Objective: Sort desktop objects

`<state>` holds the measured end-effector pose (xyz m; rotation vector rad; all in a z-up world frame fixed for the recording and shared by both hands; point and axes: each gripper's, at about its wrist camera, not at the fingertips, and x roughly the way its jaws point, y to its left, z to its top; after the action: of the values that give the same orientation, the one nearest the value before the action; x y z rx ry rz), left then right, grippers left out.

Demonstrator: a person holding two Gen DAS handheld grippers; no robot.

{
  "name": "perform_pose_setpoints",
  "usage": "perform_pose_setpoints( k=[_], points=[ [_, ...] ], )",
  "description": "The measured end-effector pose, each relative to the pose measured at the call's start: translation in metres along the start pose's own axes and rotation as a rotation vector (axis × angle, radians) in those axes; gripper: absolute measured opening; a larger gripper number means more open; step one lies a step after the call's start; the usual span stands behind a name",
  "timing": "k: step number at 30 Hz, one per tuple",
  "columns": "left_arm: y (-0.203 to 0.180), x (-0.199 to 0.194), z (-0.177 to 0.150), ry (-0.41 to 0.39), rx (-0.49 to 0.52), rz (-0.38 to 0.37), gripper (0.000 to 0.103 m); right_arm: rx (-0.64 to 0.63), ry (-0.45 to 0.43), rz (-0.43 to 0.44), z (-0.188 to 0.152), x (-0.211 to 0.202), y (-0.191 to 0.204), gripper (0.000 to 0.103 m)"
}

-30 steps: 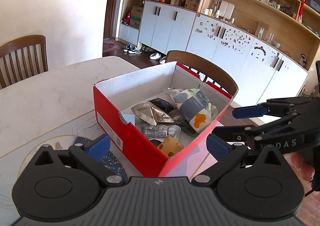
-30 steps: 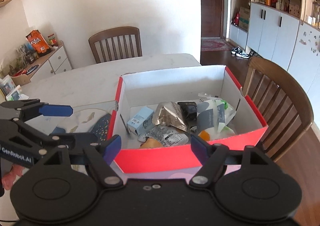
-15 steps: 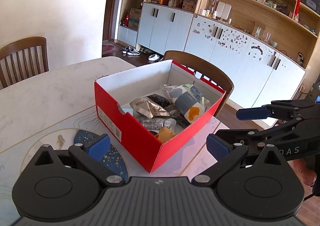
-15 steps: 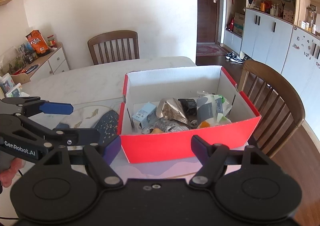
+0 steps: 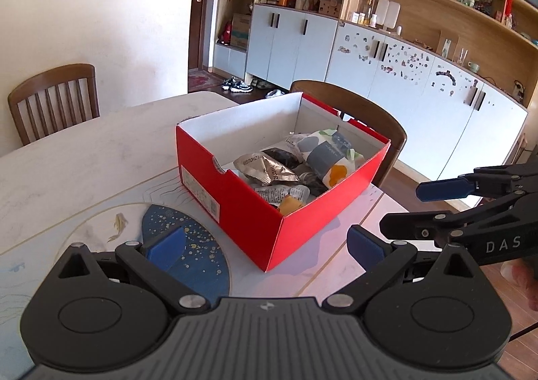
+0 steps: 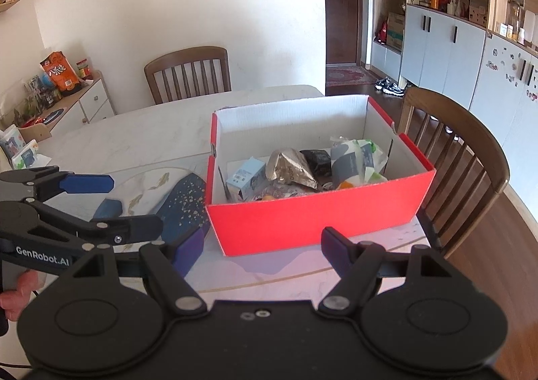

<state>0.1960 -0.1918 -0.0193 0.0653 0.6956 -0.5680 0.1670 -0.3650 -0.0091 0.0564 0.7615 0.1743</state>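
Note:
A red cardboard box point(image 5: 235, 205) point(image 6: 312, 215) with white inner walls stands on the pale table. Inside lie a silver foil packet point(image 5: 265, 168) point(image 6: 289, 168), a black packet point(image 5: 282, 156), a grey-and-white pouch with an orange patch point(image 5: 329, 155) point(image 6: 353, 158), a clear wrapped snack point(image 5: 279, 193) and a small light blue carton point(image 6: 245, 178). My left gripper point(image 5: 265, 245) point(image 6: 117, 205) is open and empty, facing the box's near corner from a short distance. My right gripper point(image 6: 262, 247) point(image 5: 420, 208) is open and empty before the box's long red side.
A dark blue speckled mat point(image 5: 188, 245) point(image 6: 181, 202) lies on the table left of the box. Wooden chairs stand behind the box point(image 6: 454, 151) and at the far side point(image 6: 188, 71). The table edge runs just right of the box. A low cabinet point(image 6: 67, 101) holds snack bags.
Both grippers have drawn back from the box, which now sits farther away in both views. Both stay open and empty. The box's contents have not moved.

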Motion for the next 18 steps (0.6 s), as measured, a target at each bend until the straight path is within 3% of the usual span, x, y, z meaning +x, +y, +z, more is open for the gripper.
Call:
perform_pose_setpoints(
  k=[7,18],
  points=[
    [-0.007,-0.006,-0.005,-0.023,0.043,0.062,0.103,0.02,-0.003,-0.006,-0.005,-0.004,-0.003,0.077],
    [-0.008,-0.008,-0.007,-0.023,0.052,0.059,0.103,0.041,0.007,-0.022,-0.014,-0.008,-0.005,0.077]
  ],
)
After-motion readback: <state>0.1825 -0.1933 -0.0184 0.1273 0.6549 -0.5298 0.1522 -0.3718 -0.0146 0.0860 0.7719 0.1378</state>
